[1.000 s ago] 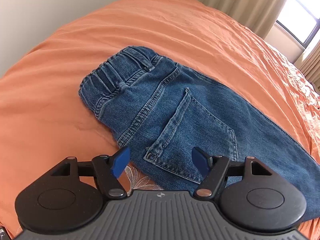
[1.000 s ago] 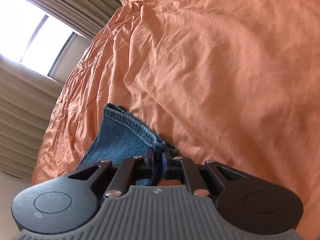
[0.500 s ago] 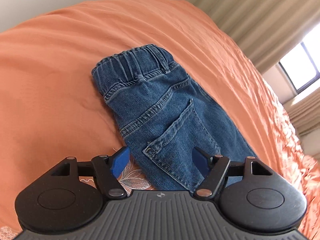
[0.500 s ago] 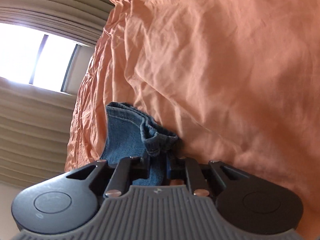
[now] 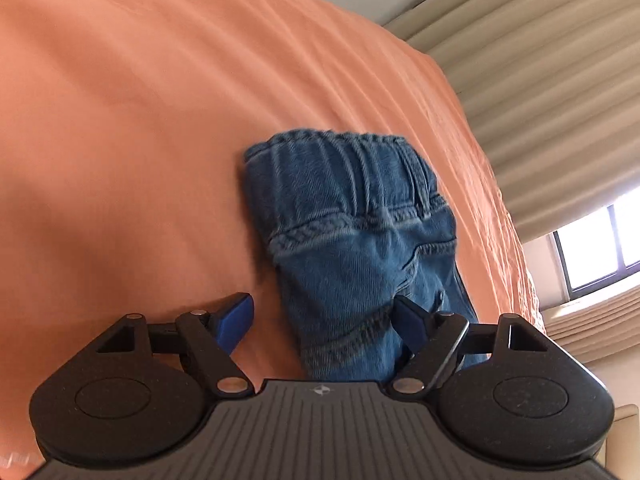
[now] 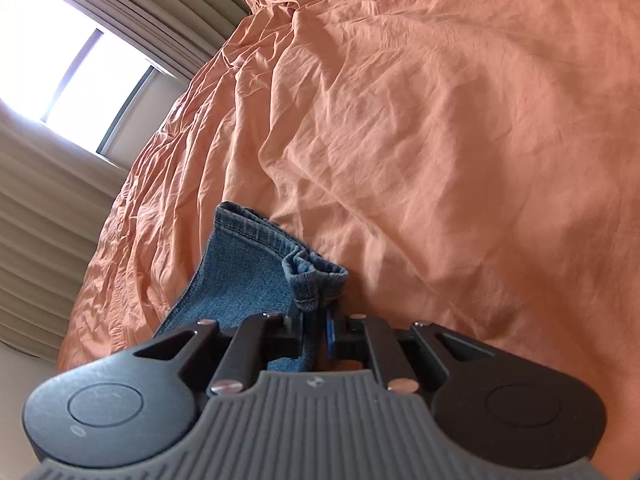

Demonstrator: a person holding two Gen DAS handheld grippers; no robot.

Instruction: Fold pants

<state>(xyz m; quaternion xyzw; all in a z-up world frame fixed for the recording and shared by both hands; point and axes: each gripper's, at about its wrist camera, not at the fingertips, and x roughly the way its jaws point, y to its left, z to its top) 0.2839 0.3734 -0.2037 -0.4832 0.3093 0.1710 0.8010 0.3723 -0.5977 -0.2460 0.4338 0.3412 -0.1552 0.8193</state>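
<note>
Left fingers [image 5: 324, 320]: spread wide with blue pads showing, and just been opening further; denim lies between them near the right pad, but neither pad presses on it, so nothing is gripped.
Right fingers [image 6: 318, 326]: drawn together and clamped on a bunched bit of leg hem, a fold of denim standing up just past the tips.
Why the right grip: likely to keep the leg end in hand so it can be carried over toward the waist for a fold.
Pants [image 5: 352, 240]: blue jeans lying on the bed, seat side up; from the left fingers they run straight ahead, nearest part right at the tips, slightly toward the right finger.
Pocket seam [image 5: 430, 248]: a little beyond the right pad of the left fingers, curving across the seat.
Waistband [image 5: 340, 152]: gathered elastic, at the far end of the jeans from the left fingers, rumpled rather than flat.
Hem [image 6: 256, 232]: ahead and left of the right fingers, its stitched edge lifted off the sheet.
Why the left stance: probably lining up to take the seat or side edge, so both ends are controlled.
Sheet [image 6: 440, 120]: orange, creased, spreading beyond the jeans on all sides.
Curtains [image 5: 540, 80]: farthest, to the right past the bed edge.
Window [image 6: 72, 72]: bright, far left of the right fingers.
</note>
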